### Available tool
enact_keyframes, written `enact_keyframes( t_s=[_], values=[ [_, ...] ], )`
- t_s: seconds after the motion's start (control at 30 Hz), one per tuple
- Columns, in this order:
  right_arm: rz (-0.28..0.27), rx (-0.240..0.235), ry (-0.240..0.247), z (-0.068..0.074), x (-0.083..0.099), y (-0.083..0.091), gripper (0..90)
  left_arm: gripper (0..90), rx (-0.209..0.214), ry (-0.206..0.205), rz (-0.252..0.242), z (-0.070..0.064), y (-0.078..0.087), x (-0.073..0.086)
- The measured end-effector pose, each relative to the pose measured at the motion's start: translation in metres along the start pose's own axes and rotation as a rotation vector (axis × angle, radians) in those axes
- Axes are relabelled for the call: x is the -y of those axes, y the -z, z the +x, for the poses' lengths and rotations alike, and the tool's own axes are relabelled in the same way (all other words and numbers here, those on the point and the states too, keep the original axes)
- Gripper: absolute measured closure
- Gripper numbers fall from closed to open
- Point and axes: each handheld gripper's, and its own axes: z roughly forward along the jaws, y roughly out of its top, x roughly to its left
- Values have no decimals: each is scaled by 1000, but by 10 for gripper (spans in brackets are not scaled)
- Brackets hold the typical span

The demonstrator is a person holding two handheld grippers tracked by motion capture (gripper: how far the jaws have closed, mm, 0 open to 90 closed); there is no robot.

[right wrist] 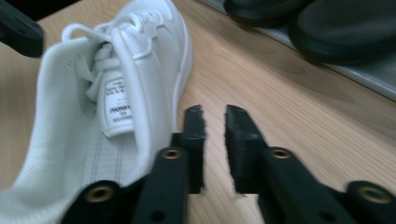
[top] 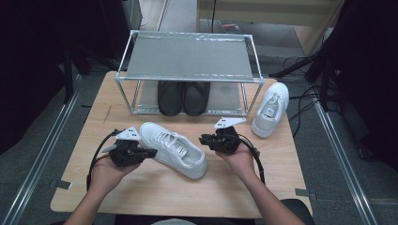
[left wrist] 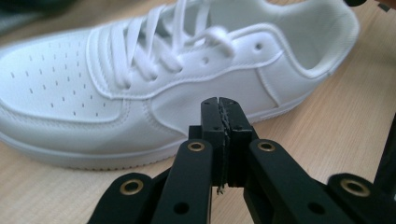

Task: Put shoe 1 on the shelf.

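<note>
Two white sneakers on the wooden table [top: 141, 187]: one sneaker [top: 173, 149] lies at centre frame between both grippers, its mate [top: 271, 108] sits right of centre. Left gripper [top: 149, 153] has jaws pressed together on nothing beside the shoe; right gripper [top: 202, 139] is parted slightly, empty.

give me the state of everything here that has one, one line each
left gripper: shut, empty, beside the near sneaker
right gripper: jaws slightly apart, empty, by the near sneaker's heel
near white sneaker: upright on the table, laced, ungripped
far white sneaker: upright on the table right of the rack, untouched
black shoes: paired on the rack's lower shelf
shoe rack: standing, top shelf bare
</note>
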Motion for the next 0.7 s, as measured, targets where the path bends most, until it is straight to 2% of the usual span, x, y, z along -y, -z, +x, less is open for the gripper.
enact_keyframes(
  t_s=[0.13,0.2,0.27,0.43,0.7],
  values=[
    [25,-29,11,4,-3,-11,863,900,-20,23,36,10,-11,8],
    [40,-49,21,6,-3,-17,863,900,-9,39,52,15,-17,12],
    [51,-44,37,9,-3,-21,873,900,4,46,77,18,-23,13],
    [61,-68,17,7,-3,-20,891,900,29,40,74,19,-29,12],
    [77,-85,29,13,-1,-17,894,900,35,28,73,20,-30,11]
  ],
)
